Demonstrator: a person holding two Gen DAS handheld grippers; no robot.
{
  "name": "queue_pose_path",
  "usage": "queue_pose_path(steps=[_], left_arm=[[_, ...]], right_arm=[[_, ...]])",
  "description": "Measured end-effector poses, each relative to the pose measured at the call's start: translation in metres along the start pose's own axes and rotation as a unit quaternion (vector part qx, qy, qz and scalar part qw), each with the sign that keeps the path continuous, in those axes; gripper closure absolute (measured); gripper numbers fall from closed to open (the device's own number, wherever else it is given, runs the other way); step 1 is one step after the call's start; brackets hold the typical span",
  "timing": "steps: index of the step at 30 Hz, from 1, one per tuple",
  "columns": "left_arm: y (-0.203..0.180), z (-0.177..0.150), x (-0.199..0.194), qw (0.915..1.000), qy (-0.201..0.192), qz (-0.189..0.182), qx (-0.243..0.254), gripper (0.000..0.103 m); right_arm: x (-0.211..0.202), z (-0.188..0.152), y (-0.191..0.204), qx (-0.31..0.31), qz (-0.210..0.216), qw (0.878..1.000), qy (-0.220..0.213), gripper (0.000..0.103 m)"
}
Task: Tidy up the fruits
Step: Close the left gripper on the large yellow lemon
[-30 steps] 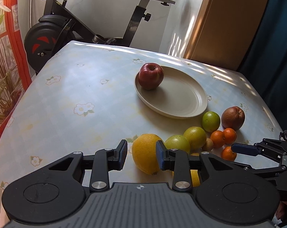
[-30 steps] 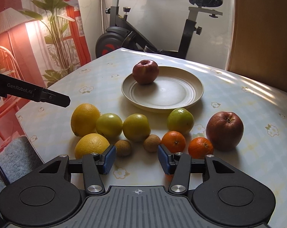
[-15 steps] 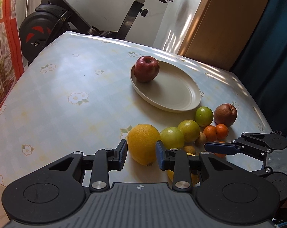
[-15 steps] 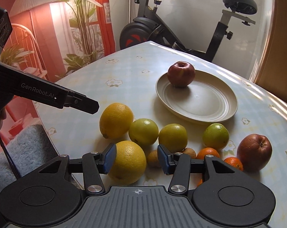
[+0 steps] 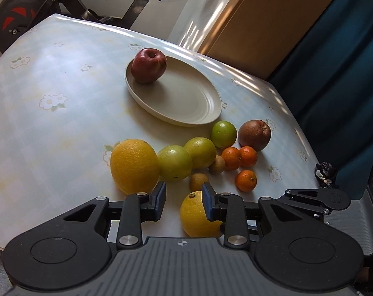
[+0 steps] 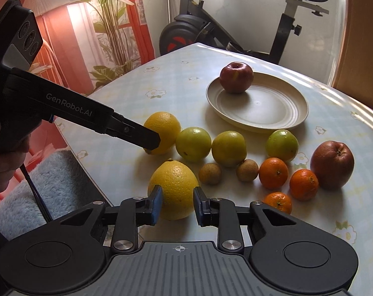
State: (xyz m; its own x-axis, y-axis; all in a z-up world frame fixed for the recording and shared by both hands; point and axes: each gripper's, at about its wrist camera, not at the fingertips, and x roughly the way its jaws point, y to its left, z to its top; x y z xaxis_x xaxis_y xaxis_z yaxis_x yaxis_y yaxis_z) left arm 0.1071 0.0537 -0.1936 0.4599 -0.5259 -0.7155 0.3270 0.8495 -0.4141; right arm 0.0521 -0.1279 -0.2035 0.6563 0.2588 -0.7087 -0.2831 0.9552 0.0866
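The plate [image 6: 293,120] is sitting mid-bench [image 5: 50,123], with bare cloth lying wide on its exercise-bike side. Nearest the bench edge on the plate's near side, the dimpled yellow orange [image 6: 174,188] is being pinched by the right hand-held gripper [image 6: 177,203]. The left hand-held gripper [image 5: 184,199] is hovering spread, gripping nothing.

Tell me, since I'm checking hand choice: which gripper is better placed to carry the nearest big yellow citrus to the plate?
Right. The right gripper already straddles the near yellow citrus, pads at its sides. The left gripper sits beside it, empty. The plate has room.
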Motion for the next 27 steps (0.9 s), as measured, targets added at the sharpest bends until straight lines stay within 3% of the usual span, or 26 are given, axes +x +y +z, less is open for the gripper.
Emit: queue_pose_path(steps=[4,14,21,27], left_arm=[[-0.002,0.002,0.016,0.9989,0.024,-0.033,-0.025,0.07],[-0.006,-0.001,0.033,0.9981,0.043,-0.042,-0.011,0.07],[-0.006,0.0,0.032,0.998,0.043,-0.046,-0.008,0.072],[-0.005,0.0,0.032,0.9978,0.044,-0.049,-0.008,0.073]], right_arm=[[-0.002,-0.003,-0.003,0.006,0.001,1.0,-0.001,0.078],[0.0,-0.008,-0.002,0.01,-0.005,1.0,0.01,0.077],[0.013,-0.008,0.001,0.006,0.009,0.999,0.031,0.061],[0.026,-0.012,-0.009,0.031,0.022,0.999,0.037,0.058]])
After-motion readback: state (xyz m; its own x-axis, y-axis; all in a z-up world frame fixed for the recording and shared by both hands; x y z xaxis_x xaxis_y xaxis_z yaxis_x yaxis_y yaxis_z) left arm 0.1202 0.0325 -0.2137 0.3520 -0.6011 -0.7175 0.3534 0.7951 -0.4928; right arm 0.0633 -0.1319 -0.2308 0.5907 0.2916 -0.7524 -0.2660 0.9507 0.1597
